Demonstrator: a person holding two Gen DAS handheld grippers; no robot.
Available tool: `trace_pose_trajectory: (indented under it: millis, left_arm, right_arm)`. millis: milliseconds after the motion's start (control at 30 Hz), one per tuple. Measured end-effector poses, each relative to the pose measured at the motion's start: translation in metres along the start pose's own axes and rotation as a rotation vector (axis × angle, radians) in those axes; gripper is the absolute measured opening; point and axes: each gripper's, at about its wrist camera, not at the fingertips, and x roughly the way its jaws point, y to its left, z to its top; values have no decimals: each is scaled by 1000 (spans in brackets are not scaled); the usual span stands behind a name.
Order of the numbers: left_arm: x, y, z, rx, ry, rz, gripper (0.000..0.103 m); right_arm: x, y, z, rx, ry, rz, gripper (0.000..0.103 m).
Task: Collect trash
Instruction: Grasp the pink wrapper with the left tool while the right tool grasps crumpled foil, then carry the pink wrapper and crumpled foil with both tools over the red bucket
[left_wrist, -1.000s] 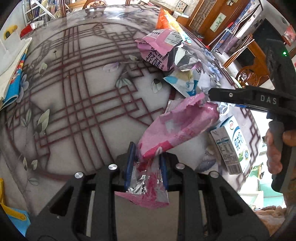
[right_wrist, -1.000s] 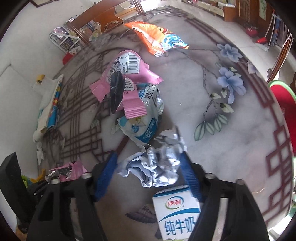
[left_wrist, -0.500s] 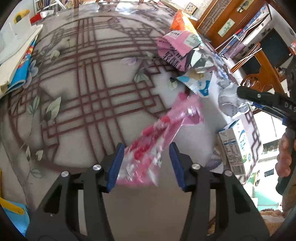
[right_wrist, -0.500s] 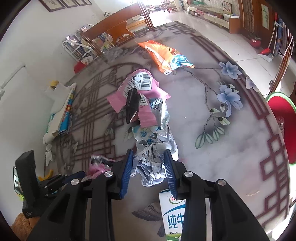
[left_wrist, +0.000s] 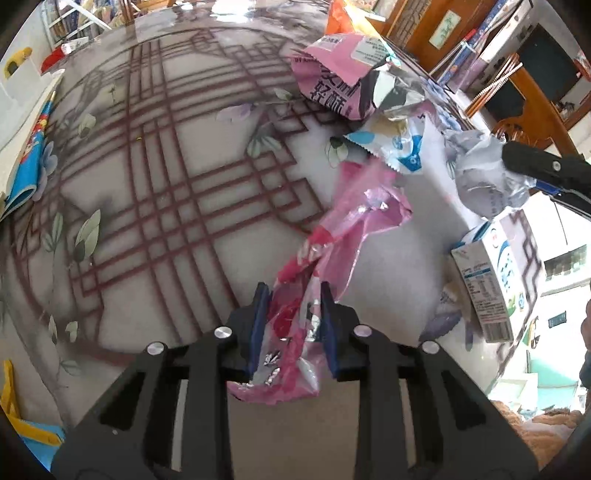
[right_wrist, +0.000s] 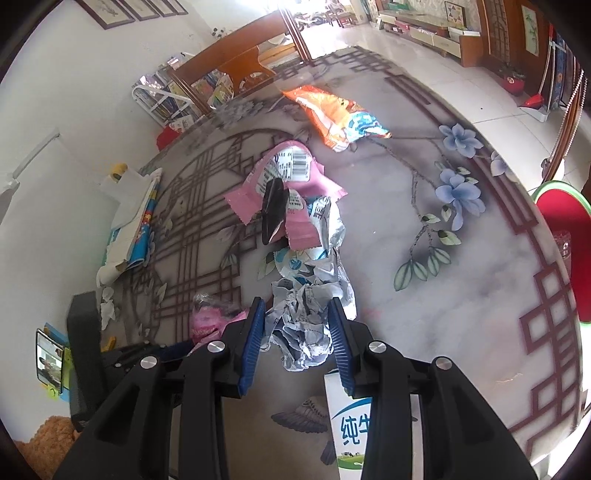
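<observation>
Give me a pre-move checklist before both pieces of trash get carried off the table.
1. Left hand-held gripper shut on the pink wrapper: ok.
2. Right hand-held gripper shut on the crumpled silver foil: ok.
3. Foil lifted clear of the blue-white wrapper: cannot tell.
4. Milk carton upright, untouched: ok.
5. Trash bin in view: not ok.

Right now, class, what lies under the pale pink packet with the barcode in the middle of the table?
A blue-and-white wrapper pokes out beneath the pink packet; the rest of it is covered.
</observation>
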Motion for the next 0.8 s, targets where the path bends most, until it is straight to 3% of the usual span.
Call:
trace_pose_trajectory:
  millis: [200, 400, 800]
  left_arm:
    - [-32, -9, 13, -4, -136, 9, 22]
    - [-62, -25, 36, -17, -232, -36, 22]
    - [-75, -66, 55, 30, -269, -108, 22]
  right_arm:
    - [-16, -13, 3, 28, -46, -7, 34]
    - [-35, -22, 9, 50, -101, -8, 34]
    - [-68, -42, 9, 90, -177, -21, 34]
